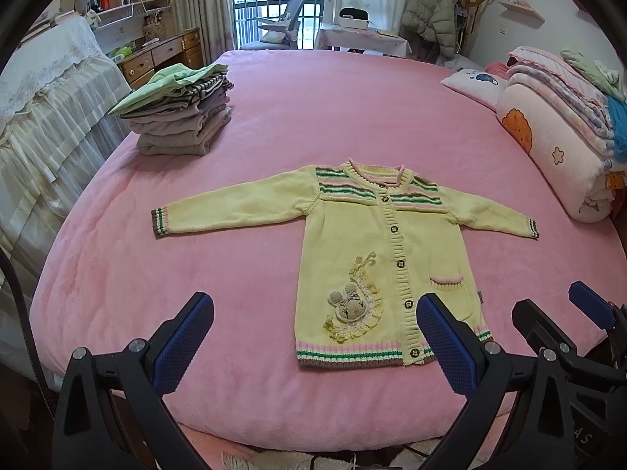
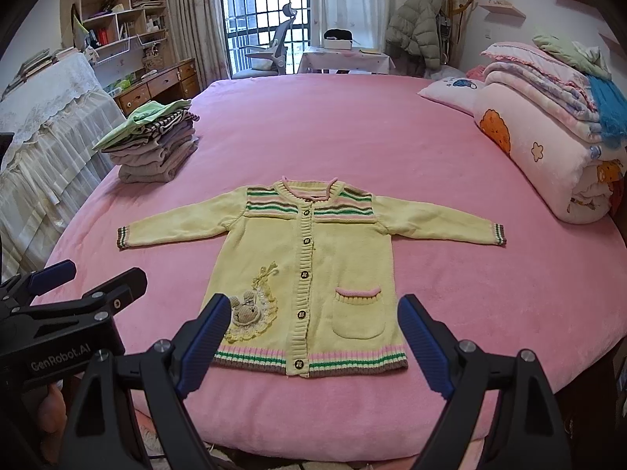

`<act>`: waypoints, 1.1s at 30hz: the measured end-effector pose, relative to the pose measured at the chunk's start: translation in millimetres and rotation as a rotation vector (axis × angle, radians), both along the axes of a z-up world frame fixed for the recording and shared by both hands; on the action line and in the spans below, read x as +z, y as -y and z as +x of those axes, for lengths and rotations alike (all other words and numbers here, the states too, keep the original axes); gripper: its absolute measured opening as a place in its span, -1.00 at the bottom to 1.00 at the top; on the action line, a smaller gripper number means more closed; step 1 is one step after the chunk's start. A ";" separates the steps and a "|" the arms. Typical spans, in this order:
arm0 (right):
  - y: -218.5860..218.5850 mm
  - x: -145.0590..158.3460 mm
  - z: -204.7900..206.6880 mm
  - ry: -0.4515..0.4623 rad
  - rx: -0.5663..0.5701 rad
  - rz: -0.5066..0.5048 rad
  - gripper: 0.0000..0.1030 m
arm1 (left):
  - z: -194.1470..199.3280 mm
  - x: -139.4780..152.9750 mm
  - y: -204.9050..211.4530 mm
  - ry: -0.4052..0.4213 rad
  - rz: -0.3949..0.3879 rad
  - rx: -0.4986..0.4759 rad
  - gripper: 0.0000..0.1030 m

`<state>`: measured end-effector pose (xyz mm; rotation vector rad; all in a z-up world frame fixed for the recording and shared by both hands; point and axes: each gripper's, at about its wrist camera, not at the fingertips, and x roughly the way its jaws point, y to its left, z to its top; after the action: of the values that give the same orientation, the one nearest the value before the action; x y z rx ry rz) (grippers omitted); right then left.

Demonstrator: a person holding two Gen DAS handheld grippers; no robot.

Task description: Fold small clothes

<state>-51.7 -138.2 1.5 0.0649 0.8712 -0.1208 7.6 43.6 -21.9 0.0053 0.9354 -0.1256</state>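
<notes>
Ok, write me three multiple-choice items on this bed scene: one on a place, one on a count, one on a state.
1. Where is the stack of folded clothes relative to the cardigan?
A. beyond it, to the left
B. on top of it
C. beside the rolled quilt on the right

2. How many patch pockets show on the cardigan front?
A. none
B. one
C. three

3. How does the cardigan lie on the pink bed?
A. folded in half
B. crumpled in a heap
C. flat, buttoned, sleeves spread out

Answers: 1 A, the stack sits near the bed's far left edge; 2 B, a single pink-trimmed pocket; 3 C, both sleeves stretch sideways and the front is closed.
</notes>
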 end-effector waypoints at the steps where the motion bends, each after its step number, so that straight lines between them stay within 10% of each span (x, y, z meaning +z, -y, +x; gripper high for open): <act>1: -1.5 -0.3 0.5 0.000 0.003 -0.003 0.70 | 0.9 -1.2 -1.9 -0.003 -0.004 0.004 1.00; 18: 38.6 -12.6 18.4 -0.021 -0.086 -0.034 0.70 | 24.4 -9.6 19.1 0.017 0.092 0.011 1.00; 33: 204.2 -18.8 55.8 -0.011 -0.273 -0.095 0.70 | 99.9 -26.0 199.1 0.172 0.286 -0.238 1.00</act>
<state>4.2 -342.3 -17.4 0.0937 0.8637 -0.4178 107.5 -155.5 -47.9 0.3876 0.7713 -0.2077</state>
